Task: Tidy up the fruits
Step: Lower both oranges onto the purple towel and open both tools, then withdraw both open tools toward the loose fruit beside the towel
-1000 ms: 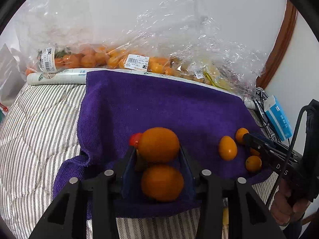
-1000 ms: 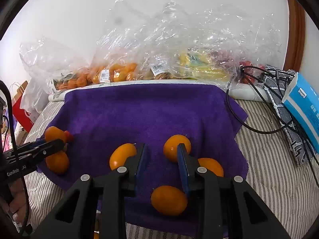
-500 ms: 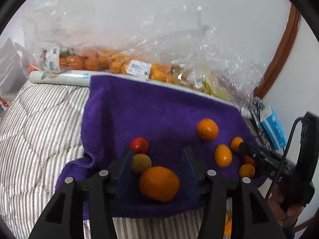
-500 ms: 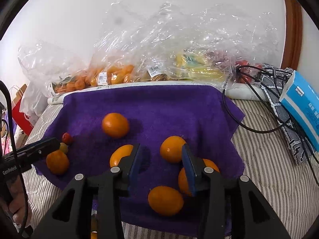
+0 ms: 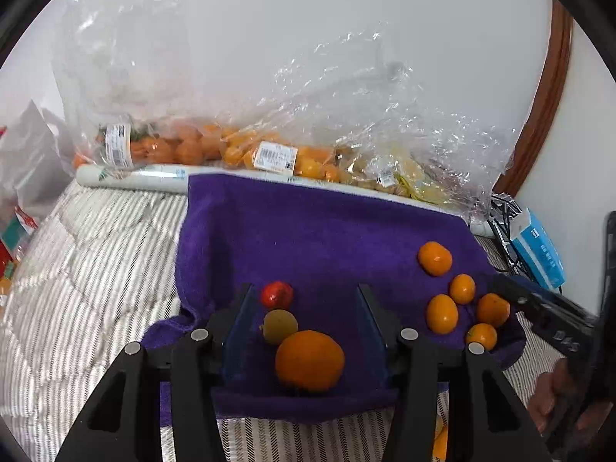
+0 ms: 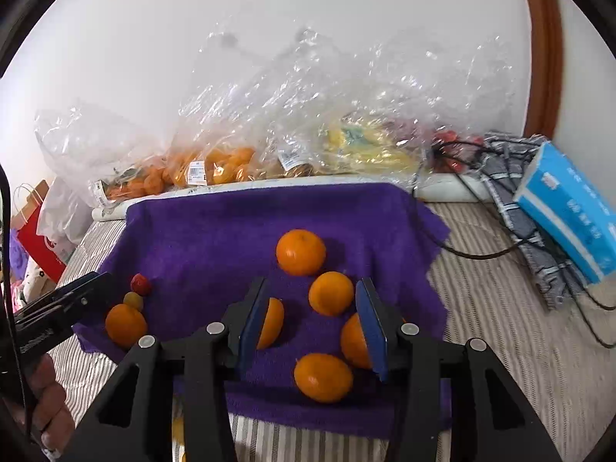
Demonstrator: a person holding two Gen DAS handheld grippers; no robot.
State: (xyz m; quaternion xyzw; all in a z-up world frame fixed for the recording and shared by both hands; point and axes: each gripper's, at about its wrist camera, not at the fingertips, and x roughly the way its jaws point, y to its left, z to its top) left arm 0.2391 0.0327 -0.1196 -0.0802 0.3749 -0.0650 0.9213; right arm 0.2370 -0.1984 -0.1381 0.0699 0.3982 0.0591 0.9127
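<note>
Striped bedding carries a purple towel [image 6: 238, 231] where the sorting looks partly done. Five oranges [image 6: 300, 252] cluster at one end; a lone orange [image 5: 309, 360], a small green fruit [image 5: 280, 325] and a red one [image 5: 277, 295] lie at the other. Bags of fruit [image 6: 215, 169] along the wall remain unpacked. The left gripper [image 5: 304, 327] tilts downward, fingers parted around the lone orange without pressing it. The right gripper [image 6: 312, 319] tilts likewise, its jaws just opening, gripping nothing, oranges loose between them.
</note>
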